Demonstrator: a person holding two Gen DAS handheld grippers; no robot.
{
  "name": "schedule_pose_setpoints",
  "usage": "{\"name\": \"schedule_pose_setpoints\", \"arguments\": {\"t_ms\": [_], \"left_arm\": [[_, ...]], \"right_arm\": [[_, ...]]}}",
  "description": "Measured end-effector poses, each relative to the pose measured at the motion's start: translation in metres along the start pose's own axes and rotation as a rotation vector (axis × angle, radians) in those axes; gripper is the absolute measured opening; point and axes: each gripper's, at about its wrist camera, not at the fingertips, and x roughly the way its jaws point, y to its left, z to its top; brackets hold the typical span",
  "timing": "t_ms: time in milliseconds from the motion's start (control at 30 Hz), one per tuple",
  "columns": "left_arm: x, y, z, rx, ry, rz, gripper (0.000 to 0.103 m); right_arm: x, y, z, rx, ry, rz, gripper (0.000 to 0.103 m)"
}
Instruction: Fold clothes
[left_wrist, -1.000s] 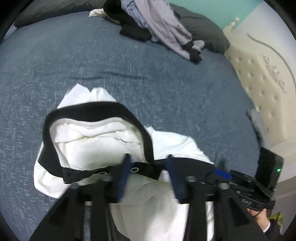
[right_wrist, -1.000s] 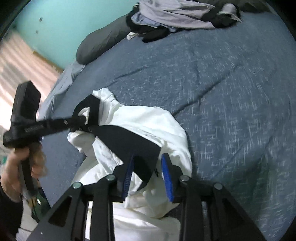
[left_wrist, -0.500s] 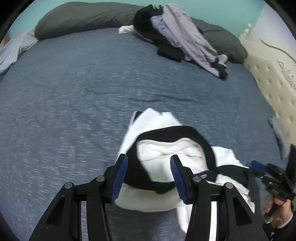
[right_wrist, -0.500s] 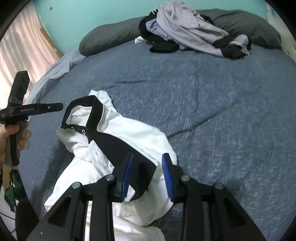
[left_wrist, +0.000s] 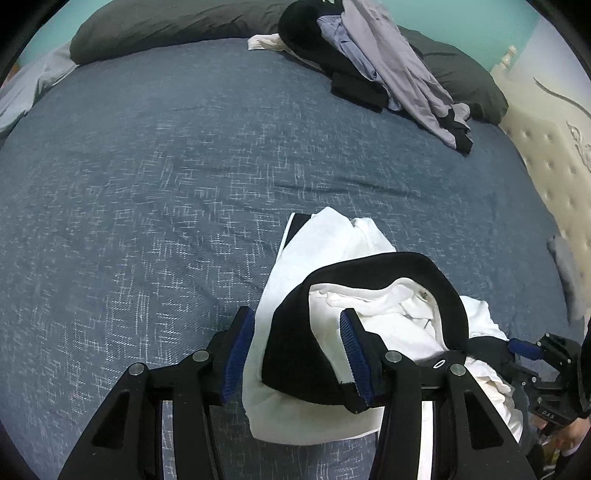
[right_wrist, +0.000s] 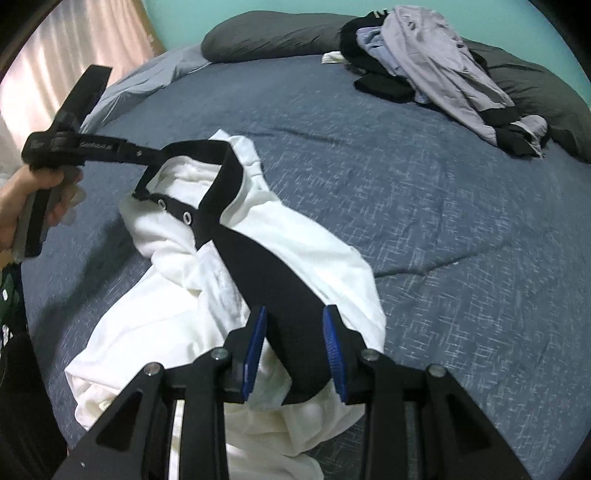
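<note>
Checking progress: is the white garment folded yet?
Not folded. The white garment lies crumpled on the bed, black collar hanging open.

We look down steeply from each wrist along its own gripper fingers, close over the near edge of the bed (left_wrist: 184, 166). Both views face the far pillows (right_wrist: 273, 33) and clothes pile (left_wrist: 388, 66). They share the white garment (right_wrist: 295, 266), and each view catches the other gripper: the right gripper (left_wrist: 524, 349) at the left view's right edge, the left gripper (right_wrist: 147, 155) at the right view's left.
</note>
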Motion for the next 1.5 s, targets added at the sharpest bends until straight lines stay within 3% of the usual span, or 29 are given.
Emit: {"name": "schedule_pose_setpoints", "arguments": {"t_ms": [300, 533, 800, 867, 1000, 1100, 1233, 1400, 1500], "left_arm": [[-0.001, 0.003, -0.003, 0.011, -0.002, -0.016, 0.052], [-0.002, 0.003, -0.003, 0.019, -0.006, -0.017, 0.052], [0.004, 0.003, 0.000, 0.001, -0.006, -0.019, 0.052], [0.006, 0.002, 0.002, -0.001, -0.007, -0.023, 0.052], [0.010, 0.001, 0.004, 0.005, 0.002, -0.025, 0.052], [0.011, 0.000, 0.004, 0.008, 0.005, -0.029, 0.043], [0.012, -0.002, 0.003, 0.026, 0.012, -0.025, 0.022], [0.013, -0.007, 0.000, 0.059, 0.021, -0.035, 0.016], [0.013, -0.007, -0.002, 0.062, 0.019, -0.038, 0.015]], "right_arm": [[0.003, 0.013, -0.006, -0.097, 0.028, -0.019, 0.032], [0.010, 0.007, -0.007, -0.090, 0.044, -0.056, 0.032], [0.012, 0.003, -0.010, -0.050, 0.054, -0.013, 0.031], [0.012, 0.001, -0.009, -0.045, 0.052, -0.018, 0.016], [-0.001, -0.009, -0.006, 0.005, -0.003, -0.015, 0.010], [-0.011, -0.020, -0.003, 0.053, -0.038, -0.014, 0.007], [-0.016, -0.037, 0.002, 0.110, -0.052, -0.024, 0.004], [-0.011, -0.057, 0.005, 0.211, -0.035, 0.045, 0.004], [-0.009, -0.060, 0.009, 0.248, -0.043, 0.039, 0.005]]}}
